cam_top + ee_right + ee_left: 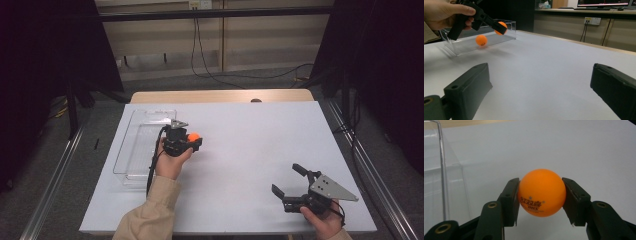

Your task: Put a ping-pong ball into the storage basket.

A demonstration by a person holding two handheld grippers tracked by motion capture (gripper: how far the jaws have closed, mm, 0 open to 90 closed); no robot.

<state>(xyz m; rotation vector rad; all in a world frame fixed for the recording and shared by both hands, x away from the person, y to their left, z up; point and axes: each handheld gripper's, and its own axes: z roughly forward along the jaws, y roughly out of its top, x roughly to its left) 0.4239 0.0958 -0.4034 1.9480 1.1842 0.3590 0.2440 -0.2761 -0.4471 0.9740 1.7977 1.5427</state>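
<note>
My left gripper (192, 140) is shut on an orange ping-pong ball (193, 135), held just above the white table right beside a clear plastic box (150, 111). In the left gripper view both pads press the ball (541, 192) at its sides, with the box wall (442, 170) at the left. The right gripper view shows that held ball (502, 27) and a second orange ball (481, 40) seen through the clear box (509, 32). My right gripper (284, 177) rests open near the table's front right, its jaws (541, 82) wide apart with nothing between them.
A white sheet (250, 145) covers the table, with a wooden edge (220, 96) at the back. Cables hang over the floor behind. Dark curtains and metal rails flank both sides.
</note>
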